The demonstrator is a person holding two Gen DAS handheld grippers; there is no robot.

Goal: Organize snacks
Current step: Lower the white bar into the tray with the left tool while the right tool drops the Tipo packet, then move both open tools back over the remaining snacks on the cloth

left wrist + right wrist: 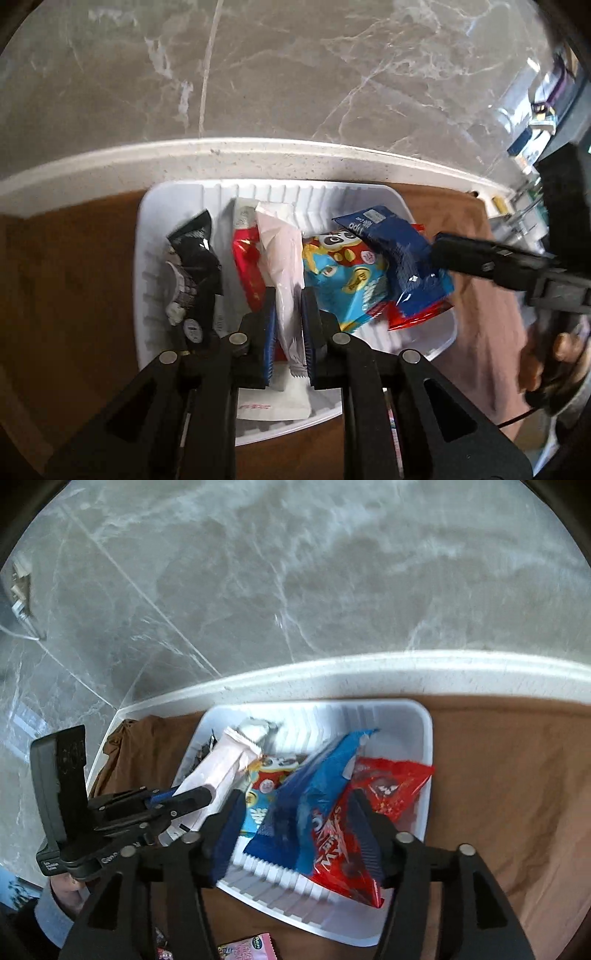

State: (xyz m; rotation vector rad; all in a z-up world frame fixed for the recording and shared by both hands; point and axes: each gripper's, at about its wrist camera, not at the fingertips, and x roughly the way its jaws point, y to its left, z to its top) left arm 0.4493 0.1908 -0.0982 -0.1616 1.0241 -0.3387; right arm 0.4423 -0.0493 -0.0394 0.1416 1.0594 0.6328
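A white ribbed tray [325, 197] holds several snack packets: a black one [195, 254], a red one [249, 266], a light-blue panda one [343, 277] and a dark blue one [399, 251]. My left gripper [288, 317] is shut on a pale pink packet [280, 258] that stands upright in the tray; in the right wrist view it [184, 799] holds that packet [221, 771] at the tray's left. My right gripper [295, 834] stands open over the tray [388, 716]. The blue packet [306, 797] and a red packet [340, 853] lie between its pads.
The tray rests on a brown cloth [74, 295] near the white table edge [258, 155], with marble floor [295, 74] beyond. A pink packet [255, 947] lies on the cloth in front of the tray. A person's hand [569, 350] grips the right tool.
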